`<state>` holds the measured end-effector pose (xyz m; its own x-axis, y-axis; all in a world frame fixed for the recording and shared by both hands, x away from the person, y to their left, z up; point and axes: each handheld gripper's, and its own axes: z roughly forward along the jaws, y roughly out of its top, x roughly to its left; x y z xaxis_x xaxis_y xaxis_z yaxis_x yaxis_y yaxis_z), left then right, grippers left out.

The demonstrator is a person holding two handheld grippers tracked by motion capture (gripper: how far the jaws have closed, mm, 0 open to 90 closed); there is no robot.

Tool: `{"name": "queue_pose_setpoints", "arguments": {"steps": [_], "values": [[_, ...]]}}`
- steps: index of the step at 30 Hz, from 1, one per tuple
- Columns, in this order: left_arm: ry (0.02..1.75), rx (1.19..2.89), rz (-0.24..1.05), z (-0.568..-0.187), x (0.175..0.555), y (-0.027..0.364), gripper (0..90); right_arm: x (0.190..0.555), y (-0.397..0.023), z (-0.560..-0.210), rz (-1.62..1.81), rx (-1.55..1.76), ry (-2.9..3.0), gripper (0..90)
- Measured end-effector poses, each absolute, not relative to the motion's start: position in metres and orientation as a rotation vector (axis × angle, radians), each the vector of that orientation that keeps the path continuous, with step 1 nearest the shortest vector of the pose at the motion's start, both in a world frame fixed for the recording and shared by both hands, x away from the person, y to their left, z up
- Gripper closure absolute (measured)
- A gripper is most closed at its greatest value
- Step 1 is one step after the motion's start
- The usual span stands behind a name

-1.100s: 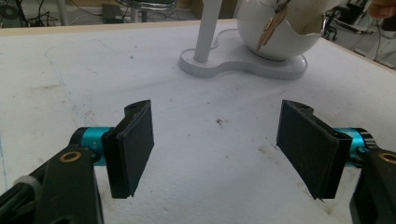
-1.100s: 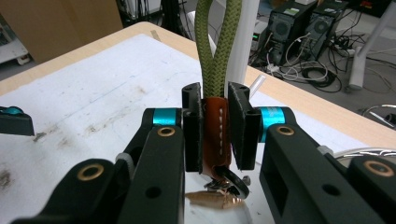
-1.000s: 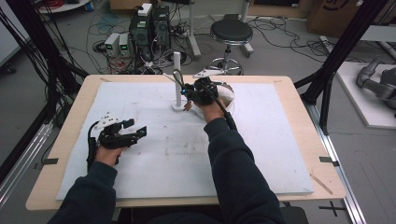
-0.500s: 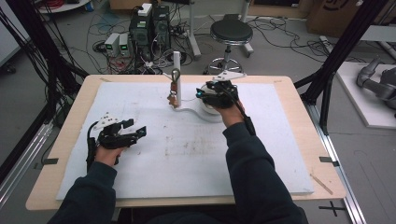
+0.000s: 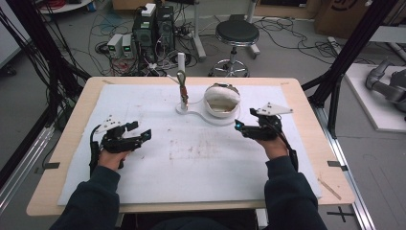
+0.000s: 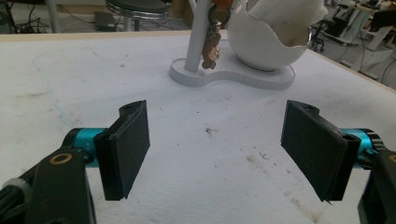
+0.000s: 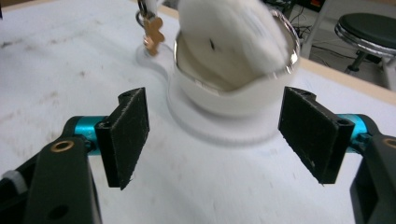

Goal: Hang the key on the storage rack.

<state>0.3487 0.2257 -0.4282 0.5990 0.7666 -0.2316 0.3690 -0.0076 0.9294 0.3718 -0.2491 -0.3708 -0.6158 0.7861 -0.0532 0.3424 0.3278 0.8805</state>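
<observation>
- Left tool [image 5: 125,137] rests on the desk [image 5: 201,158], jaws apart, as before
- Right tool [image 5: 256,128] has pulled back from the post, jaws apart and empty
- Keyring [image 5: 183,87] now hangs on the white stand [image 5: 184,103] beside the bowl [image 5: 221,100]; hanging looks done

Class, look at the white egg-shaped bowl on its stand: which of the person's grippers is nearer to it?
The right gripper is nearer: it sits just beside and below the white bowl, open and empty. The left gripper rests farther off, across the mat toward the table's left side.
</observation>
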Motion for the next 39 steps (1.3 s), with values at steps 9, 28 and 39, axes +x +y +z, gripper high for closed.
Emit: {"name": "queue_pose_setpoints", "arguments": {"steps": [9,28,39], "values": [[0.912,1.633,0.433,-0.425,0.349,0.217,23.7,0.34,-0.292,-0.4,1.194,1.06,2.101,21.7],[0.905,1.653,0.448,-0.424,0.348,0.214,23.8,0.316,-0.315,-0.407,1.109,1.115,2.054,21.8],[0.91,1.658,0.446,-0.425,0.345,0.214,23.9,0.318,-0.315,-0.407,1.106,1.136,2.039,21.8]]}}
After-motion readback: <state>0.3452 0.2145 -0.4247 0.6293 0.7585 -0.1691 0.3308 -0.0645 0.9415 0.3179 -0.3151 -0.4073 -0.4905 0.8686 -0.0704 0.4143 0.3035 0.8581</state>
